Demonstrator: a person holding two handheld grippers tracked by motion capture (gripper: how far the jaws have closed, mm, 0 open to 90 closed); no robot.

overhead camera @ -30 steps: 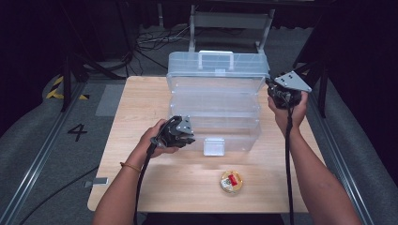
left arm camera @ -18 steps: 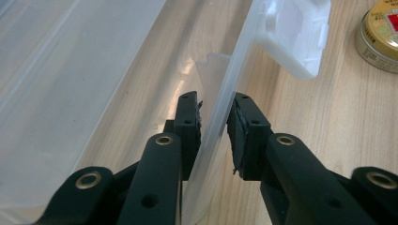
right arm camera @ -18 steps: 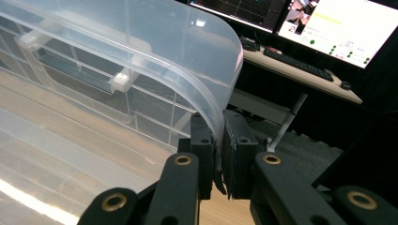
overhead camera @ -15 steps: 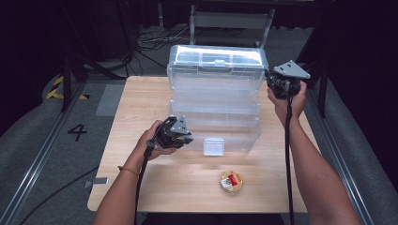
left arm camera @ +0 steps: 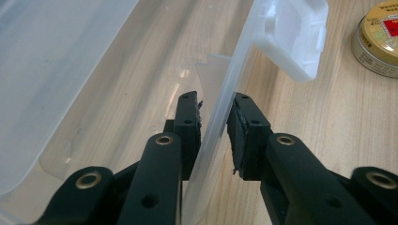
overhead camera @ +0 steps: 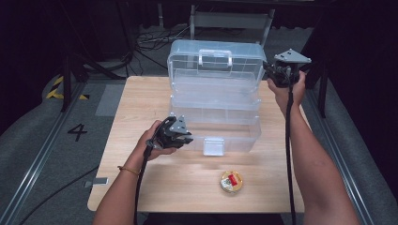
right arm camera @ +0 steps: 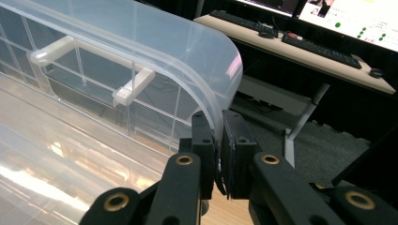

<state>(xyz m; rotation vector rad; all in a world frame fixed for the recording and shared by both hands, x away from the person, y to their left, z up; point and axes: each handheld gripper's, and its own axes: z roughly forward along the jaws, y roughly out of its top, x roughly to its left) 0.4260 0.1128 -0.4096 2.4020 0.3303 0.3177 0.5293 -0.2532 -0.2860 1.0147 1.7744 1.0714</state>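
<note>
Opening a clear plastic storage box (overhead camera: 216, 108) sitting mid-table, toward the far edge, on the wooden table (overhead camera: 141, 187). Lid (overhead camera: 216, 63) standing raised at the back, white carry handle (overhead camera: 215, 57) facing forward, white front latch (overhead camera: 213, 146) hanging loose at the near wall.

Pinching the lid's right rim with the right gripper (overhead camera: 271, 71), jaws nearly together on thin plastic, as the right gripper view shows at the curved corner (right arm camera: 220, 119). Clamping the front wall of the base (left arm camera: 213, 140) with the left gripper (overhead camera: 187, 139), jaws narrow, one pad inside the box and one outside, anchoring the lower half against the table.

Looking, by judgement, like the lid-swinging step, roughly midway through. Doing it well probably means guiding the rim along the hinge's arc rather than pulling straight, keeping the pinch square so the slick plastic isn't slipping out, and pressing down gently with the left side so the base isn't tipping or sliding backward. Worth watching for twist, too: lifting from one corner alone could be flexing the lid.

Sitting well apart, near the front edge: a small round tin (overhead camera: 231, 181) with a red label, waiting untouched.
</note>
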